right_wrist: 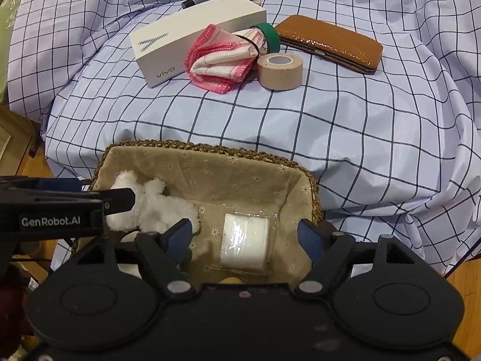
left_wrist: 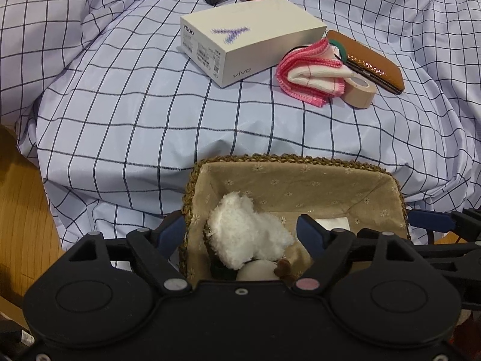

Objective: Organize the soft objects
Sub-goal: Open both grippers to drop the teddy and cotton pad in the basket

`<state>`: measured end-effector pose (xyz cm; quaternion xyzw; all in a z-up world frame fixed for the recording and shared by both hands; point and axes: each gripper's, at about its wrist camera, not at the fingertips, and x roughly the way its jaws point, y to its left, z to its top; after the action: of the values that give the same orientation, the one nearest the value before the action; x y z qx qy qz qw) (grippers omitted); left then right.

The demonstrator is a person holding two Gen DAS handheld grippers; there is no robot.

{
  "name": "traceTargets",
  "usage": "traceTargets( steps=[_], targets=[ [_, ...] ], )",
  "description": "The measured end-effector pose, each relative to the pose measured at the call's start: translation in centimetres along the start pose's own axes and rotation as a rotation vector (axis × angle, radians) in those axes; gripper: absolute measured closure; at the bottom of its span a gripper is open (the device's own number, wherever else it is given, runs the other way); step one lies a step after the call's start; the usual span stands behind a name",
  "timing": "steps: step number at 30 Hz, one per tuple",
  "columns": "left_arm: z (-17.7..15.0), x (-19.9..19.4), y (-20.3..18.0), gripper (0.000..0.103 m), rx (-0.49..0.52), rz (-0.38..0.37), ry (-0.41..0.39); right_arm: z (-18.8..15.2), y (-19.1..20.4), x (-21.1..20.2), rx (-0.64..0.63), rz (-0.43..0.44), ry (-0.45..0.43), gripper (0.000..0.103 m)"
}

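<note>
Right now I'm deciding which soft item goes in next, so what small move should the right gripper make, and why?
Probably reach the open right gripper forward toward the pink-edged cloth. It is the one soft item I can see outside the basket, lying between the white box and the tape roll. The fluffy white toy and wrapped tissue pack are already inside.

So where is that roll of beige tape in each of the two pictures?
Left wrist view: tape roll upper right, partly under the pink-edged cloth.
Right wrist view: tape roll upper middle, right of the cloth.
Shared landmark: the white box left of the cloth.
</note>
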<state>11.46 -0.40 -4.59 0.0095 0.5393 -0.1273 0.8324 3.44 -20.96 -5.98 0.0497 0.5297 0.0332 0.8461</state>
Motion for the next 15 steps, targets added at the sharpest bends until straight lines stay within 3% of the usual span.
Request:
traceTargets(
  steps=[5, 9, 15],
  targets=[
    [0.7, -0.7, 0.1, 0.025, 0.004, 0.004, -0.040, 0.5, -0.2, -0.5, 0.007, 0.001, -0.030, 0.024],
    [1.9, -1.1, 0.2, 0.015, 0.000, 0.012, -0.077, 1.4, -0.7, -1.0, 0.012, -0.014, -0.066, 0.020],
    [3.8, -1.4, 0.1, 0.014, 0.009, -0.007, -0.113, 3.1, -1.6, -1.6, 0.018, -0.029, -0.126, 0.020]
  ],
)
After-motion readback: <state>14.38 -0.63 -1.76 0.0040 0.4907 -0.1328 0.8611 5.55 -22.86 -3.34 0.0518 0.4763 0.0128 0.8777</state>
